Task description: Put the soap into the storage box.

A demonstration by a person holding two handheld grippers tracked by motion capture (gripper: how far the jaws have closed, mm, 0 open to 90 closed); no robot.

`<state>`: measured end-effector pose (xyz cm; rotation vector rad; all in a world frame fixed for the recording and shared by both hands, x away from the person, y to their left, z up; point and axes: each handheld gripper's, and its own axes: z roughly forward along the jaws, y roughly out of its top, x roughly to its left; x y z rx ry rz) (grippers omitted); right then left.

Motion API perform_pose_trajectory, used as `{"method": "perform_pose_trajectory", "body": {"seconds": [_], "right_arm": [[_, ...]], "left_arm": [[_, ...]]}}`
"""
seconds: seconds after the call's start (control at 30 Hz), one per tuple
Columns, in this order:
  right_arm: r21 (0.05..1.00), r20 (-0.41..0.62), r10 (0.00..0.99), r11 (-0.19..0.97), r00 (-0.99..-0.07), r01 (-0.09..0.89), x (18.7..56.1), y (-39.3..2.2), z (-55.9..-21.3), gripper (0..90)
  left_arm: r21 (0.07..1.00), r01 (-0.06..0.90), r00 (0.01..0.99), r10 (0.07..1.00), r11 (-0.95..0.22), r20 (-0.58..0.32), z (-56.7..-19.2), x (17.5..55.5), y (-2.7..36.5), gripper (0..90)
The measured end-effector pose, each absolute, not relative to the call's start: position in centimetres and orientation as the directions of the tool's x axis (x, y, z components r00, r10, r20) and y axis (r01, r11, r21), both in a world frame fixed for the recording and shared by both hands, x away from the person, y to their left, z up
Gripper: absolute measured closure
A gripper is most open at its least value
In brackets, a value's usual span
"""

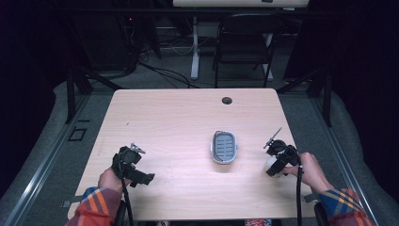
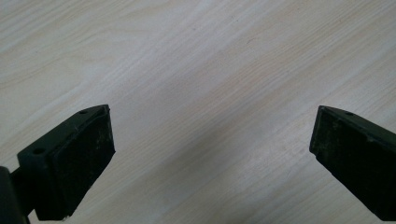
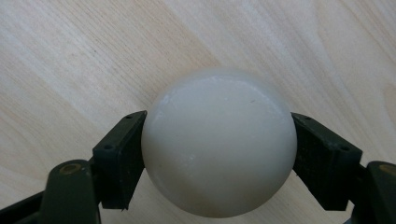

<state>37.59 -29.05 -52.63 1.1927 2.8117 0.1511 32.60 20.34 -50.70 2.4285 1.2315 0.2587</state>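
A smooth off-white ball-shaped lump (image 3: 219,144) sits between the pads of my right gripper (image 3: 218,140), which is shut on it just above the wooden table (image 3: 70,56). In the high view this gripper (image 1: 274,165) is near the table's right edge, with the white lump (image 1: 270,163) showing under it. An oval grey dish with a slotted floor (image 1: 224,146) lies in the middle of the table, to the left of the right gripper and apart from it. My left gripper (image 1: 133,165) hovers at the front left. Its jaws stand wide open (image 2: 210,140) over bare wood.
The table top (image 1: 179,122) has a round cable hole (image 1: 227,100) near its far edge. A black chair (image 1: 244,42) and a white desk leg (image 1: 194,47) stand on the floor behind the table. Cables trail from both grippers toward the front edge.
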Motion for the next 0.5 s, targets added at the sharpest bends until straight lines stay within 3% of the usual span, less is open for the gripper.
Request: {"method": "perform_pose_trajectory", "body": {"seconds": [0.23,0.5], "right_arm": [[0.092,-0.049,0.694,0.719,-0.718,0.689,37.96,-28.57,-52.40,24.1],[0.118,-0.052,0.706,0.707,-0.706,0.698,37.78,-28.42,-52.23,24.0]], "left_arm": [[0.429,0.730,0.595,0.803,-0.533,-0.016,-50.71,32.60,20.33,0.0],[0.430,0.728,0.596,0.803,-0.534,-0.011,-50.72,32.57,20.32,0.0]]}}
